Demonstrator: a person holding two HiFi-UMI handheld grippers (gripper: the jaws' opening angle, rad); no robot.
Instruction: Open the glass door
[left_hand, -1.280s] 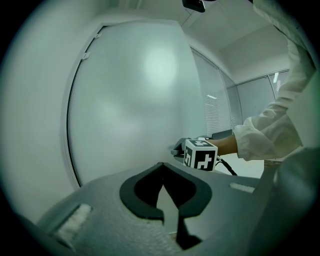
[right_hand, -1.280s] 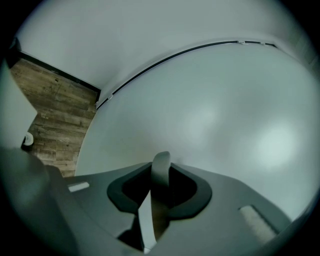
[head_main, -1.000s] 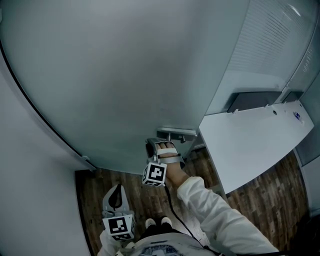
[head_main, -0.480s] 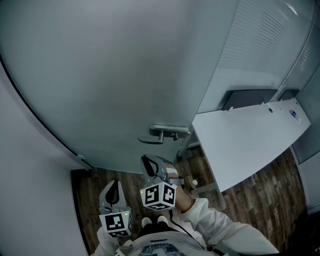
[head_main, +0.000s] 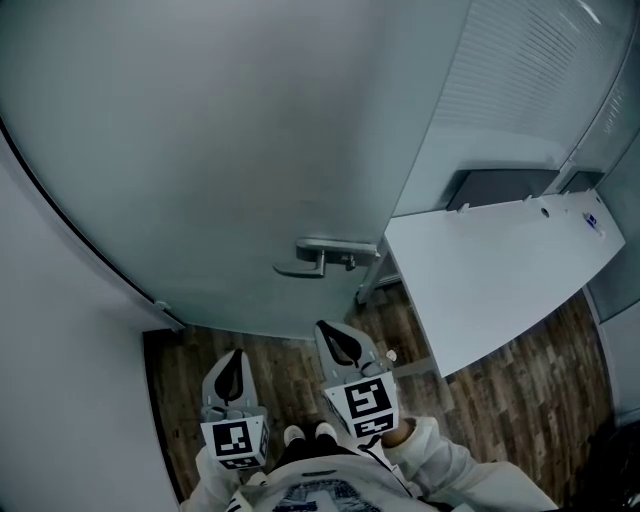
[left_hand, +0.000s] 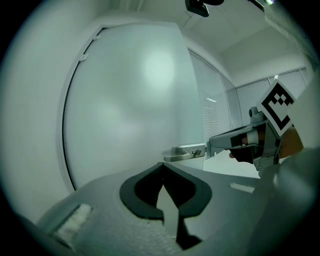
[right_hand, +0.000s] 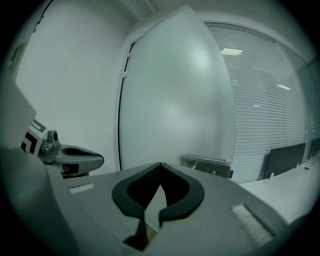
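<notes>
The frosted glass door (head_main: 230, 150) fills the head view, its metal lever handle (head_main: 318, 256) near the door's right edge. My right gripper (head_main: 338, 346) hangs below the handle, well apart from it, shut and empty. My left gripper (head_main: 232, 372) sits beside it to the left, also shut with nothing in it. In the left gripper view the closed jaws (left_hand: 161, 165) point at the door, with the handle (left_hand: 184, 151) and the right gripper (left_hand: 220, 142) ahead on the right. In the right gripper view the shut jaws (right_hand: 160, 165) face the handle (right_hand: 206, 163), and the left gripper (right_hand: 95, 160) shows at left.
A white desk (head_main: 500, 280) stands right of the door edge, with dark panels (head_main: 500, 185) behind it and a blind-covered wall (head_main: 540, 80). A white wall (head_main: 60, 350) borders the door frame on the left. Wood floor (head_main: 190, 370) and the person's shoes (head_main: 312, 434) lie below.
My right gripper left the door handle, drew back toward the body, rolled upright and shut. The left gripper barely moved.
</notes>
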